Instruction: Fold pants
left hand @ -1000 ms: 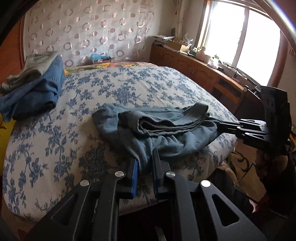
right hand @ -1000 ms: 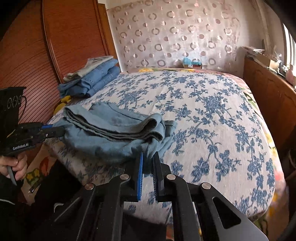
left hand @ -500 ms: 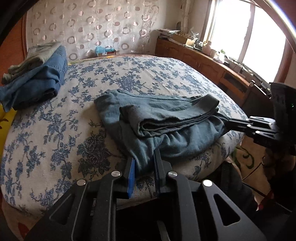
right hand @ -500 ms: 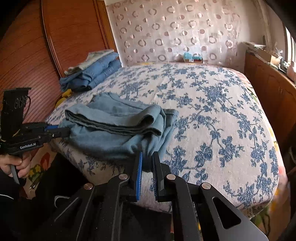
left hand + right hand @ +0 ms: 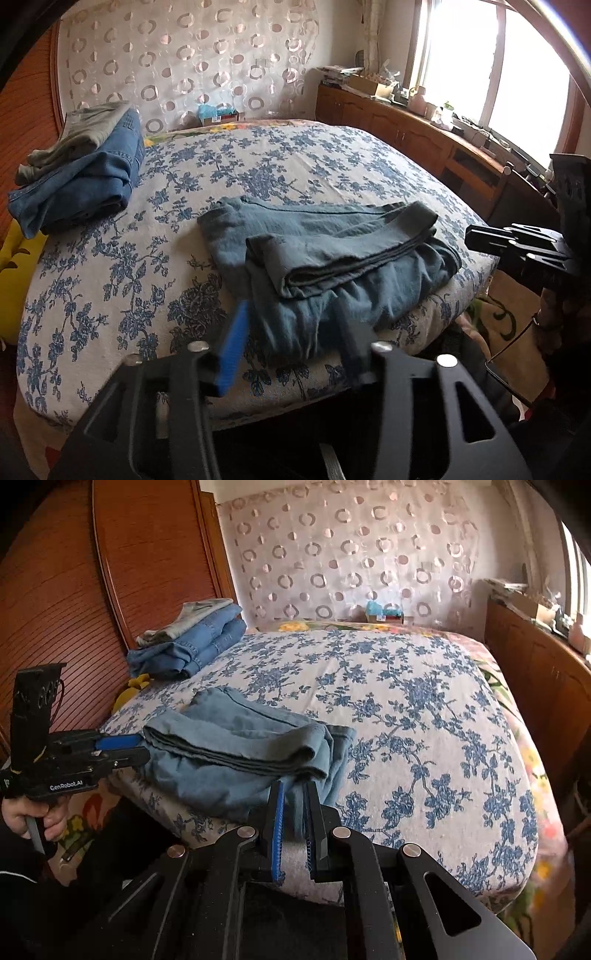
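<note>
A bed [image 5: 332, 166] fills the room, covered in a pale spread with blue flowers. Behind it hangs a curtain [image 5: 192, 62] patterned with rings. Ribbed reddish wood panelling [image 5: 55, 590] runs along one side, and a low wooden cabinet [image 5: 417, 129] cluttered with boxes and bottles stands under a bright window [image 5: 480, 62] on the other.

The pants [image 5: 332, 254], a grey-blue pair, lie folded into a thick bundle at the near edge of the bed, with a loose lower layer drooping over the edge.

Far back by the panelling sits a pile of folded jeans [image 5: 81, 184] with a grey garment [image 5: 85, 133] on top, well apart from the pants. A yellow thing [image 5: 135, 690] peeks out below that pile; I cannot tell what it is. A small box with something teal in it [image 5: 384, 613] sits at the far end of the bed against the curtain.

The left gripper [image 5: 291, 332] has just been opening: its jaws now stand apart on either side of the drooping hem, the blue pad blurred and clear of the cloth. The right gripper [image 5: 293, 805] has also just been opening, only a little; a fold of the pants sits in its narrow gap, and I cannot tell whether it is still pinched. A hand [image 5: 22, 816] grips the left tool's handle at the bedside.
</note>
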